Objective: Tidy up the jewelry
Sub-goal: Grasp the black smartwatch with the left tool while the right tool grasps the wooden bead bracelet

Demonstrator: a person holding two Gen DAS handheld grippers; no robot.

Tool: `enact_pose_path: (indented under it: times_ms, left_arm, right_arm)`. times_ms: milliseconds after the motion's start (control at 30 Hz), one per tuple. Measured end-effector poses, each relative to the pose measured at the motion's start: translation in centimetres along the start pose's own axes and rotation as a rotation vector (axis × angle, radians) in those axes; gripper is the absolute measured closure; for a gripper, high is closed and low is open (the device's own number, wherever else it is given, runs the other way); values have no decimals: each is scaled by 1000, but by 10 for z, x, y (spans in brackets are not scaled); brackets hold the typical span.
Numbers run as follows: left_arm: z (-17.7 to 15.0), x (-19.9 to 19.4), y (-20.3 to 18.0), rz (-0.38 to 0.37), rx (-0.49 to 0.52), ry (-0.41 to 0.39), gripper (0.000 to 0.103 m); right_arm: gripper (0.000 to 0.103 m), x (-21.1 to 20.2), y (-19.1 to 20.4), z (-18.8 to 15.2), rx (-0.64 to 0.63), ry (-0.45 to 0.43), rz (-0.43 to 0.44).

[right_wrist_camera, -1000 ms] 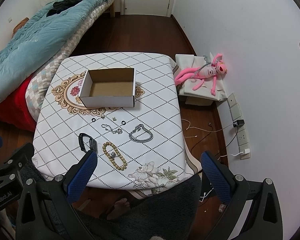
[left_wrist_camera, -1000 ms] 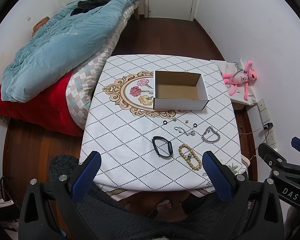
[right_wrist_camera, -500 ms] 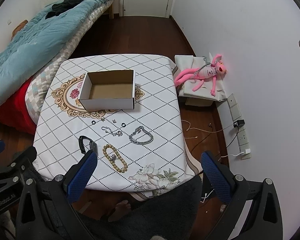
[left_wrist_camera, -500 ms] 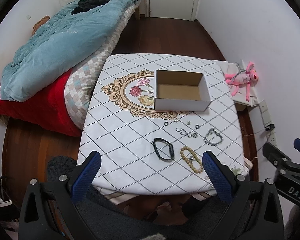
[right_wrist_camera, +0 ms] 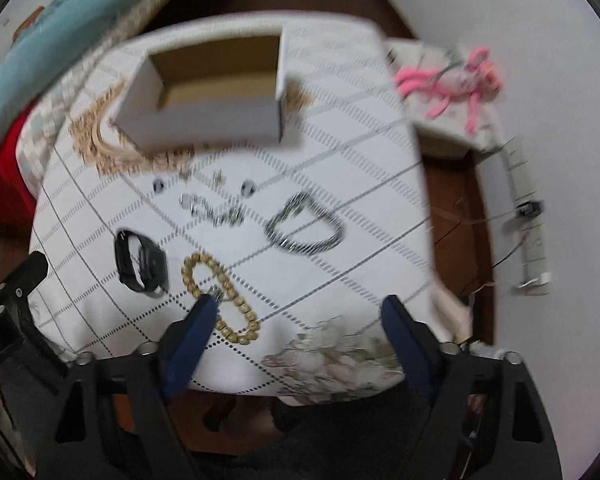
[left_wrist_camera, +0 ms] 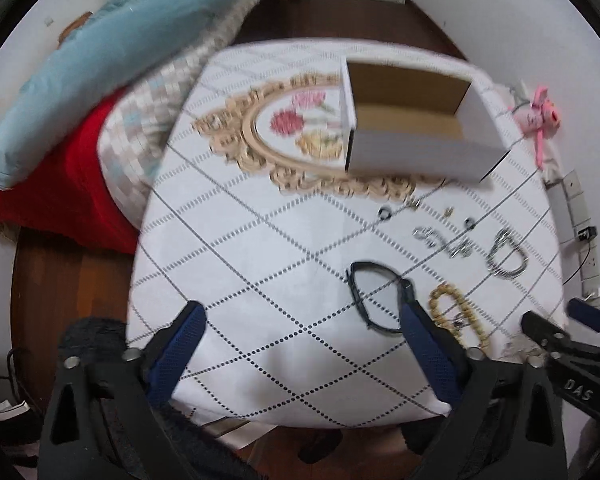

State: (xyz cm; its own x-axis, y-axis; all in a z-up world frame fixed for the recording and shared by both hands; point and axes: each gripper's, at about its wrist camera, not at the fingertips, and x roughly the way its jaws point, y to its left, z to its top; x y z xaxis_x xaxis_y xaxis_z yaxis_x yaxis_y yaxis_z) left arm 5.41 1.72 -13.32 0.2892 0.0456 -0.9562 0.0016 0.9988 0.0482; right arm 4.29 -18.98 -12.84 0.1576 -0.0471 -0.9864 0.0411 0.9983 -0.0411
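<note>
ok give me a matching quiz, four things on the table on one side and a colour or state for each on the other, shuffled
Things:
1. box
2. bead bracelet
3. watch
4. chain bracelet

Colour or state:
a. black
b. silver
c. white outside, open, nothing inside
d. tan

Pairs: 1-c, 2-d, 3-a, 4-b
</note>
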Motion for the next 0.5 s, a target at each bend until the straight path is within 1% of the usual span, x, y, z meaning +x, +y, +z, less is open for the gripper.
enact_pose_path:
  times_ms: [33,67,133,167,233,267,300,367,400,433,500]
  left_arm:
    - [-1,7,-1,-8,1,14,15]
    - [-2,15,-2,-12,2,30,23]
    - [-3,29,-4,-31,2,60,28]
    - [-5,35,-4,-39,-2,71,32]
    - [-6,43,-6,-64,-7,86,37]
    - [-6,47,-7,-74,-12,94,44]
    - [-6,51,-9,-88,-16,102,46]
    - [-5,60,-11,-95,-22,115,46]
    - [-4,65,-11,-101,-27,123,48]
    - [-4,69,-12,-104,-31,127,50]
    - [-4,77,-12,-112,-36,135,62]
  right_arm:
    - [27,14,2,-1,0,21,21]
    - [30,27,4,-3,-1,45,36]
    - [35,47,9,-8,-8,75,63]
    - [40,58,11,-10,-10,90,62]
    - [44,72,15,-15,-17,103,68]
    - [47,77,16,-17,-19,109,69]
    - [50,81,17,-19,-25,112,72]
    - [54,87,20,-23,-36,116,76]
    - [57,86,22,-24,-45,102,69]
    - [57,86,24,-25,-57,93,62]
    - [59,88,27,-27,-71,77,50]
